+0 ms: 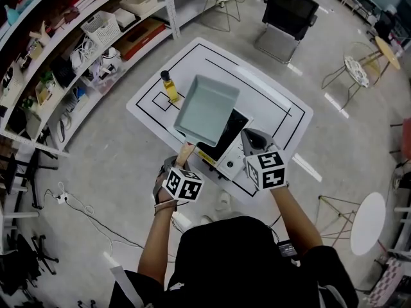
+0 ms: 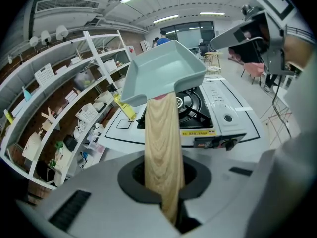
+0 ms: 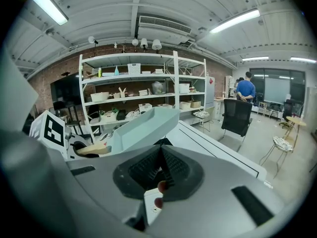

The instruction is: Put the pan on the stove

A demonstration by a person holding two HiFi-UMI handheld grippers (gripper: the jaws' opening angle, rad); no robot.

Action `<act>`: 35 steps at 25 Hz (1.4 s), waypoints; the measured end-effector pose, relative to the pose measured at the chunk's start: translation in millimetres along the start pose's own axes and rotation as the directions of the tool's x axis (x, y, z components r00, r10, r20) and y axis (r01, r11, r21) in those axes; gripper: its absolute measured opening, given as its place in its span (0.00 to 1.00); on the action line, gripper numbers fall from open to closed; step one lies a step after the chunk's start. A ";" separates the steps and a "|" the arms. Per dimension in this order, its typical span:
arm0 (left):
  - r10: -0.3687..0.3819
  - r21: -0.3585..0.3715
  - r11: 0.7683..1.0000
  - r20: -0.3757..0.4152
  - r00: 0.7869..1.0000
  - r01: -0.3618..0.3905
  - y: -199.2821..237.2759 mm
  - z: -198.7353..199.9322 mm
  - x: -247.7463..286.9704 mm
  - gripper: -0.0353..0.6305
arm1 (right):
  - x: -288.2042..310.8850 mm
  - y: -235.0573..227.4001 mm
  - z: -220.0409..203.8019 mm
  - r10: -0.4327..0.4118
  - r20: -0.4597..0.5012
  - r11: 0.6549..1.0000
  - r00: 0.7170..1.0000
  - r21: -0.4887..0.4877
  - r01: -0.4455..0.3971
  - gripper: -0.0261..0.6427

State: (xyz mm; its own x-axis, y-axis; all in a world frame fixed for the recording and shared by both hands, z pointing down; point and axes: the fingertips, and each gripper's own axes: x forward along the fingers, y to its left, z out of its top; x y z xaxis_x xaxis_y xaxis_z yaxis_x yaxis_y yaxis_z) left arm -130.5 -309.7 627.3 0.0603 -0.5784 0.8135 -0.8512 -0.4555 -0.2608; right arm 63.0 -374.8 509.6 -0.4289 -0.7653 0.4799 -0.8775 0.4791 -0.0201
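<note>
A person stands at a white desk [image 1: 273, 101] marked with black lines, holding tongs in each hand; the left tongs [image 1: 182, 164] are clamped on the wooden handle [image 1: 185, 151] of a pale blue-green square pan [image 1: 207, 108]; in the left gripper view the handle [image 2: 163, 143] runs straight between the jaws of the left tongs [image 2: 163, 185], and the pan [image 2: 163, 71] is held up over the burner of a stove [image 2: 218, 120]; from the head view the pan covers the far left part of the stove [image 1: 230, 140], which sits at the desk's near edge; the right tongs [image 1: 246, 135] hover over the stove's right side, jaws closed on nothing; the right gripper view shows the pads of the right tongs [image 3: 161, 175] meeting, with the pan [image 3: 143, 125] just beyond them; a bottle [image 1: 170, 85] of yellow liquid stands on the desk left of the pan; shelves [image 1: 64, 56] line the wall at left; a black chair [image 1: 289, 15] stands beyond the desk.
</note>
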 end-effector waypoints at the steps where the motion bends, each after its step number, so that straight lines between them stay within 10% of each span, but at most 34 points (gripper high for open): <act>1: 0.000 0.009 1.000 -0.008 1.000 0.000 0.3 -0.9 1.5 0.09 | 1.2 -0.5 0.0 0.000 -0.002 1.000 1.000 0.002 0.000 0.04; 35: 0.025 0.145 0.989 -0.134 0.991 -0.005 -2.0 -17.0 34.0 0.12 | 16.8 -9.2 -24.1 0.004 -0.063 1.000 0.998 0.010 -0.003 0.04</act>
State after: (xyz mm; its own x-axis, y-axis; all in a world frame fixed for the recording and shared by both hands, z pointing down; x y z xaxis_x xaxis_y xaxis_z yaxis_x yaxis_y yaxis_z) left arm -135.6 -316.9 664.3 -0.0315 -0.4933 0.8693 -0.7670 -0.5458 -0.3375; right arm 69.0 -381.7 539.0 -0.4179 -0.7348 0.5342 -0.8783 0.4771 -0.0308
